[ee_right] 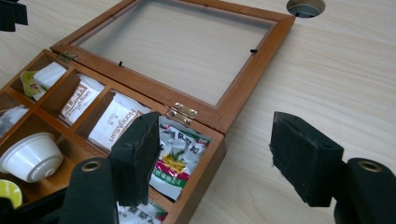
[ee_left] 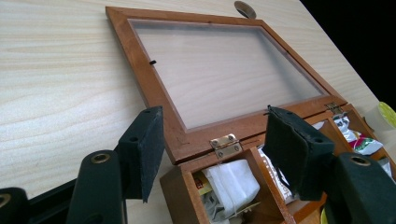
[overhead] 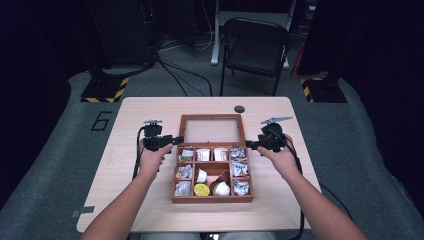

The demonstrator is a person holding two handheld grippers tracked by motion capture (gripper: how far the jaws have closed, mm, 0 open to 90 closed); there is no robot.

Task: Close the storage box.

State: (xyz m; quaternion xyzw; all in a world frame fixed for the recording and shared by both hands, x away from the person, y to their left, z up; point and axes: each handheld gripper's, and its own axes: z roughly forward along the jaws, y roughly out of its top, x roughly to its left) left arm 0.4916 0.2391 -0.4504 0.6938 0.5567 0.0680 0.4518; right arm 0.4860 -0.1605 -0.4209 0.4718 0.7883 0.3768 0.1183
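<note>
Resting near the front middle of the pale wood-grain tabletop [overhead: 150, 210], a wooden compartment box [overhead: 212, 198] is seen with its glazed lid [overhead: 212, 130] folded flat on the surface behind it, brass hinges [ee_right: 182, 113] joining the two. Sachets, tea bags and small white cups [ee_right: 31, 155] are held in its compartments. The left tongs [overhead: 179, 139] are held at the box's rear left corner, parted a moderate way and gripping nothing; in the left gripper view that corner and a hinge are framed between the pads without being touched. The right tongs [overhead: 249, 145] are held at the rear right corner, likewise parted and empty, with that corner between the pads. A round grommet hole [overhead: 239, 109] is set near the tabletop's far edge. Beyond, grey carpet [overhead: 60, 165] marked with a "6" [overhead: 101, 120] is seen, then yellow-and-black striped stand bases [overhead: 106, 89], cables, and a dark folding chair [overhead: 255, 47] against a dark room.
</note>
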